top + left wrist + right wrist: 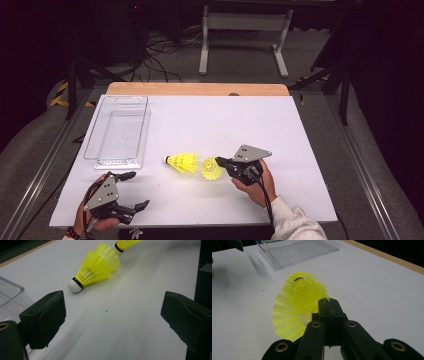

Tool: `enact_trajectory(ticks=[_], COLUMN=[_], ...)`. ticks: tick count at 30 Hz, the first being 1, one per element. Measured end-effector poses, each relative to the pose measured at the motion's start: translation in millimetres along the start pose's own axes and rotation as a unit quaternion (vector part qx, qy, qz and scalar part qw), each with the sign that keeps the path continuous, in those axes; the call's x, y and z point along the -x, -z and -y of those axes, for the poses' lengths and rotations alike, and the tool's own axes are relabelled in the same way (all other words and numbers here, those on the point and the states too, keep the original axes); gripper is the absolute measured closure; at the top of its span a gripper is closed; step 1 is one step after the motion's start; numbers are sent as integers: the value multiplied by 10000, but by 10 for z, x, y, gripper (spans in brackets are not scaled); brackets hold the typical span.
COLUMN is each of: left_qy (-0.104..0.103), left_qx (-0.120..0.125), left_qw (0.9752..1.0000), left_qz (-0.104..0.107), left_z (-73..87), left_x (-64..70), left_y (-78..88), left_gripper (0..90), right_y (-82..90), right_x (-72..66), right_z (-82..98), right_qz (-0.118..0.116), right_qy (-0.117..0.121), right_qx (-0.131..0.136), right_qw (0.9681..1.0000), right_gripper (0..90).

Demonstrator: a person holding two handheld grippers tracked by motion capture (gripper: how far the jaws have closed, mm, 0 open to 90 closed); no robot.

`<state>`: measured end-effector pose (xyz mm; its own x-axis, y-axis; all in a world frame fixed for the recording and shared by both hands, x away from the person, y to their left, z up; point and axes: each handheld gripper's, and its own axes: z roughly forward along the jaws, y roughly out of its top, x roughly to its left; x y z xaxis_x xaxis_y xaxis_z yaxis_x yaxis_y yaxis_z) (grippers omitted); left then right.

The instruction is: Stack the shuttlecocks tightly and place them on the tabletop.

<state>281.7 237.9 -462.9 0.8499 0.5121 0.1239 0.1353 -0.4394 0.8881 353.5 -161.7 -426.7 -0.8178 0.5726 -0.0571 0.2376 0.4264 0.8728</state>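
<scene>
Near the table's middle, we see the right gripper (218, 161) with jaws pressed together, pinching the skirt rim of one yellow shuttlecock (211, 168). We count two; the other shuttlecock (182, 162) lies on its side just beside it. Our left gripper (135, 190) rests spread, holding nothing, close to one clear plastic bin (119, 130), cut off in the left gripper view.

The white table (210, 125) has a wooden strip along its far edge. A clear plastic bin (119, 131) sits on it — a lying yellow shuttlecock (182, 162) near the bin's right, a second shuttlecock (211, 168) just beyond.
</scene>
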Motion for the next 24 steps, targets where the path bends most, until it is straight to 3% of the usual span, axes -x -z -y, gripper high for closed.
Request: enact_trajectory(ticks=[9, 16, 24], left_qy=[2, -2, -17], left_qx=[-5, -12, -19], left_qw=[10000, 10000, 10000], left_qz=[21, 27, 39], left_z=[3, 2, 0], left_x=[-3, -1, -2], left_y=[2, 1, -4], left_gripper=[69, 69, 69], right_y=[-38, 5, -64], right_x=[60, 164, 294], right_z=[100, 166, 281], right_qz=[-140, 48, 150], right_qy=[91, 118, 109], right_qx=[-291, -571, -930], right_qw=[9994, 9983, 9955], right_gripper=[900, 877, 831])
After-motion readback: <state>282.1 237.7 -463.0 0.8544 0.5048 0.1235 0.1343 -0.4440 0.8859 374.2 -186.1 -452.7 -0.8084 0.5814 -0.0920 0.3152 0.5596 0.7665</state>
